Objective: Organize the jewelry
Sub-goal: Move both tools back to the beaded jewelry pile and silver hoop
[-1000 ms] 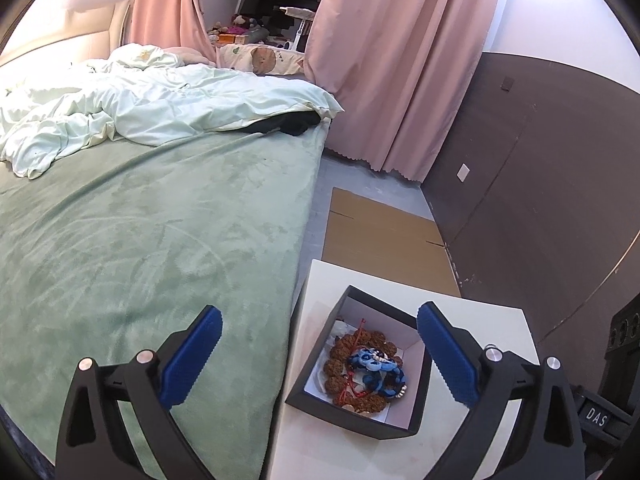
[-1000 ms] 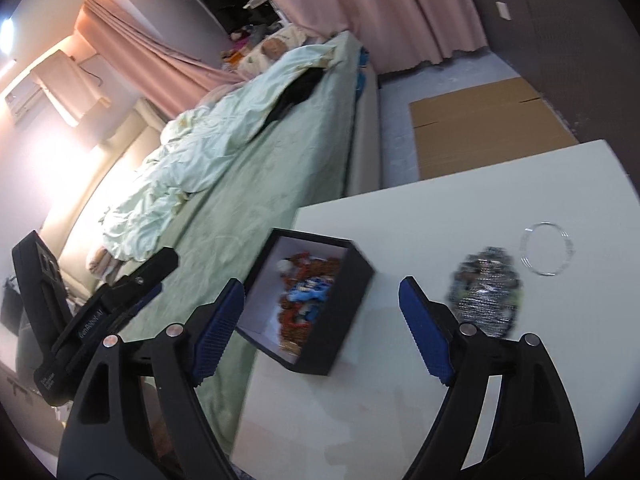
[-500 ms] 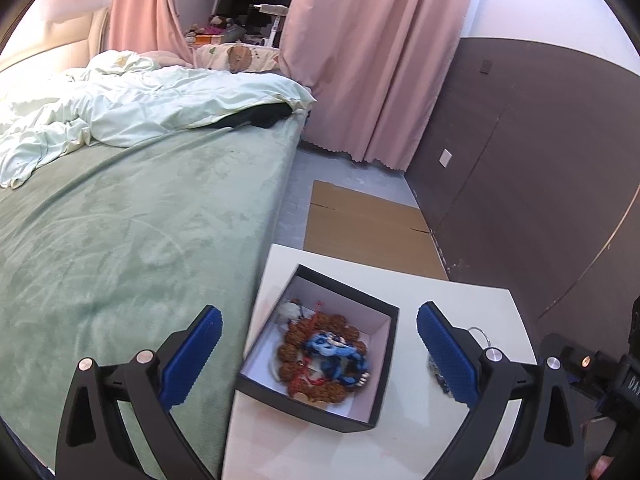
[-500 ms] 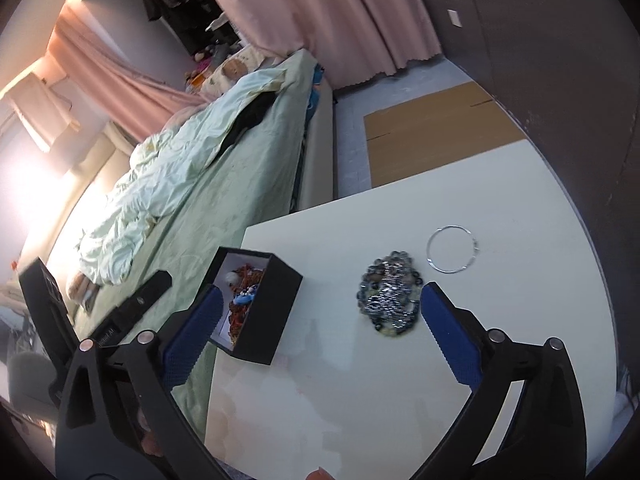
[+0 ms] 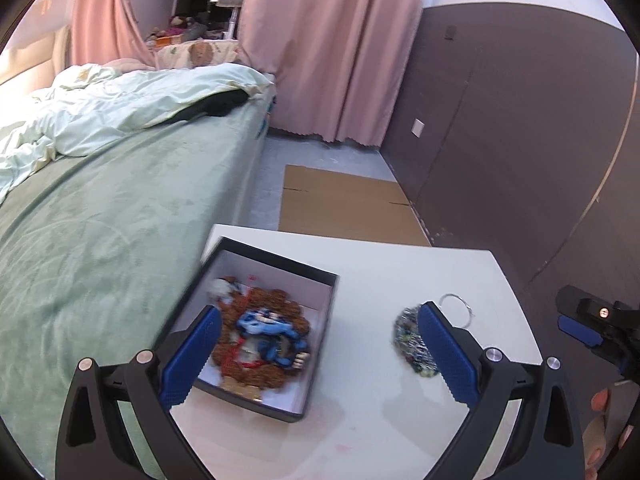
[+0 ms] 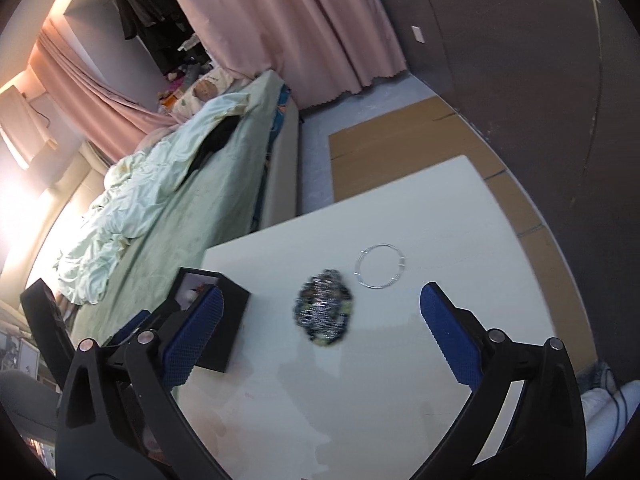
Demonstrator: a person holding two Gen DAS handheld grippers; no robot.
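Observation:
A black open box (image 5: 320,276) with a white inside sits at the left of the white table (image 5: 400,264); it holds brown bead strings and a blue bracelet (image 5: 266,326). A dark beaded pile (image 5: 406,334) and a thin silver bangle (image 5: 456,308) lie to its right. My left gripper (image 5: 318,354) is open and empty above the box. My right gripper (image 6: 320,340) is open and empty above the beaded pile (image 6: 324,308), with the bangle (image 6: 380,266) just beyond and the box (image 6: 224,308) at its left finger. The right gripper also shows at the right edge of the left wrist view (image 5: 592,328).
A bed with a green cover (image 5: 100,220) runs along the table's left side. Flat cardboard (image 5: 352,208) lies on the floor beyond the table. A dark wall panel (image 5: 500,120) stands to the right and pink curtains (image 5: 332,40) hang at the back.
Both grippers have swung to the right over the table. The beaded pile and bangle have come into the left view; the pile now lies between my right fingers. Both stayed open.

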